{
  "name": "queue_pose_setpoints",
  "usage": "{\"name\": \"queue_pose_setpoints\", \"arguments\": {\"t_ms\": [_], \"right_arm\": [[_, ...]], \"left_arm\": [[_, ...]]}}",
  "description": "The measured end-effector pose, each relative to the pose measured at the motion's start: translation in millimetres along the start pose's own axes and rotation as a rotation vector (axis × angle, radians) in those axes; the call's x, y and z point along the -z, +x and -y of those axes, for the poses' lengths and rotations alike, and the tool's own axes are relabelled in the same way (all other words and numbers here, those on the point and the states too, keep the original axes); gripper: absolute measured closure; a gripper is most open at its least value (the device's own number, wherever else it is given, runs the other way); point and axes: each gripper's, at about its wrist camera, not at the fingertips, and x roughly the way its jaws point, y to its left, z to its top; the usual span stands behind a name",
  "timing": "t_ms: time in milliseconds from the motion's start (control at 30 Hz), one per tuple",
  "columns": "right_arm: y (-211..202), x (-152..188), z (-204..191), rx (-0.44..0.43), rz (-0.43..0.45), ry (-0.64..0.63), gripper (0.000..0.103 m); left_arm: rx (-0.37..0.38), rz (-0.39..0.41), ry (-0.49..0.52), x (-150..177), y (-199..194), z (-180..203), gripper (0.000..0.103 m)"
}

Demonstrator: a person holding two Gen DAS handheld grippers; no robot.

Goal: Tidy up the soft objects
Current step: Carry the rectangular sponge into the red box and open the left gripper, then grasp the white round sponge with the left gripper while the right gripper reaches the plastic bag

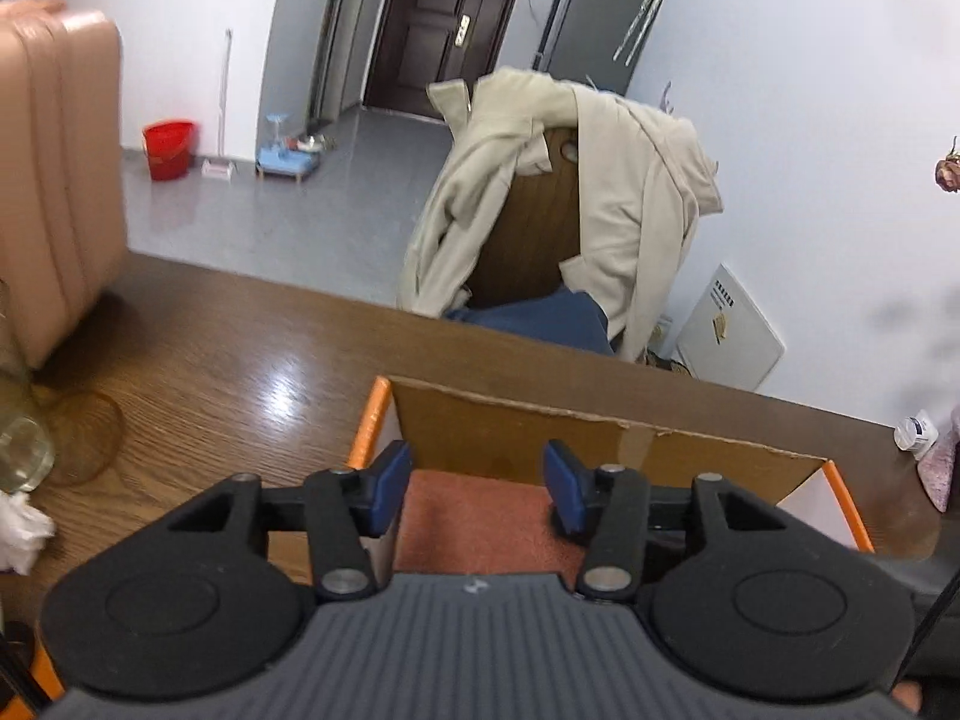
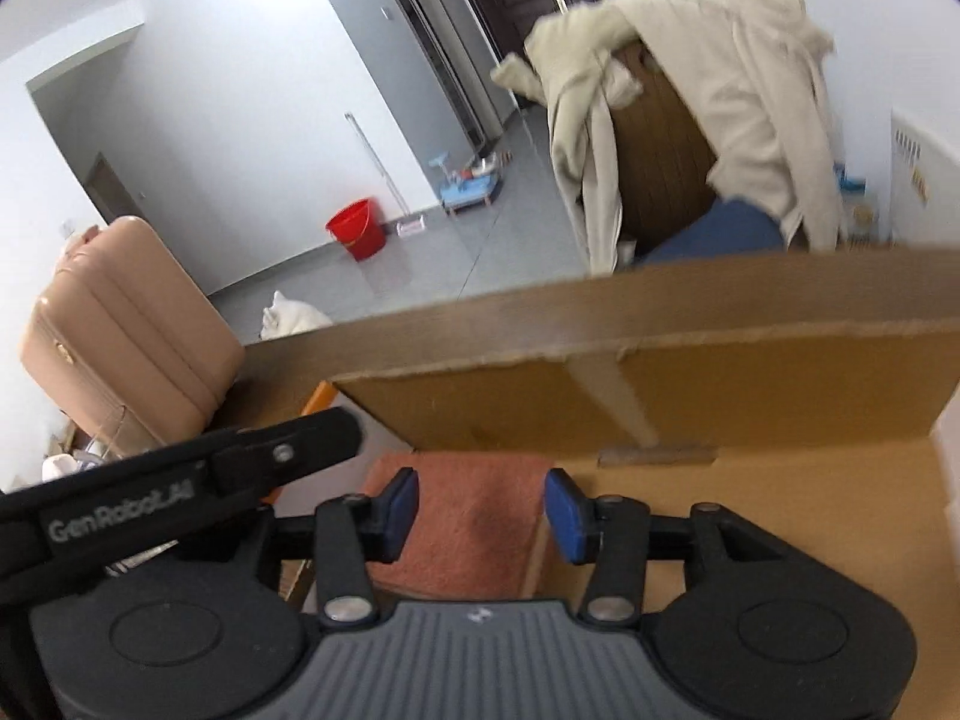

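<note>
A folded terracotta towel [image 1: 474,531] lies on the floor of an open cardboard box [image 1: 516,426] with orange outer edges. My left gripper [image 1: 478,489] hangs over the towel's left part, its blue pads apart and not pressing the cloth. In the right wrist view the same towel [image 2: 462,540] lies flat in the box [image 2: 750,396], below and between the spread blue pads of my right gripper [image 2: 480,513]. The left gripper's black body [image 2: 180,480] reaches in from the left, close beside the right one. Nothing is lifted by either gripper.
The box stands on a brown wooden table [image 1: 210,348]. A pink suitcase [image 1: 54,180], a glass jar [image 1: 24,450] and white tissue [image 1: 18,531] sit at the left. Behind the table is a chair draped with a beige jacket [image 1: 624,192]. A red bucket [image 1: 169,147] stands on the floor.
</note>
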Motion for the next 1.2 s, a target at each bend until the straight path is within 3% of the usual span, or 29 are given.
{"name": "queue_pose_setpoints", "arguments": {"t_ms": [67,133,333,500,733,833,1033,1133,1200], "right_arm": [[-20.0,-5.2,-5.5,0.012,0.027,-0.028,0.055],[-48.2,-9.4,-7.5,0.002,0.061,-0.045,0.049],[-140.6,-8.0,-9.8,0.03,0.149,-0.098,0.043],[-230.0,14.2,-9.5,0.03,0.231,-0.105,0.024],[-318.9,88.4,-20.8,0.045,0.341,-0.189,0.014],[-348.1,128.6,-20.4,-0.005,0.356,-0.173,0.012],[-391.1,221.3,-31.2,0.044,0.44,-0.28,0.009],[-401.7,266.1,-36.6,0.063,0.462,-0.333,0.0],[-407.2,296.4,-38.1,0.071,0.485,-0.358,0.0]], "left_arm": [[-0.01,0.028,0.014,-4.6,-19.2,2.2,0.047],[-0.018,0.052,0.028,-6.0,-43.9,3.0,0.036],[-0.098,0.114,0.078,8.1,-125.6,13.8,0.033],[-0.135,0.206,0.132,42.0,-213.7,22.8,0.017],[-0.286,0.379,0.228,127.1,-310.2,36.4,0.004],[-0.336,0.452,0.245,173.0,-339.7,44.0,0.003],[-0.262,0.542,0.179,251.5,-386.5,48.6,0.0],[-0.265,0.589,0.144,287.7,-398.0,48.2,0.0],[-0.271,0.593,0.118,313.9,-403.9,43.6,0.0]]}}
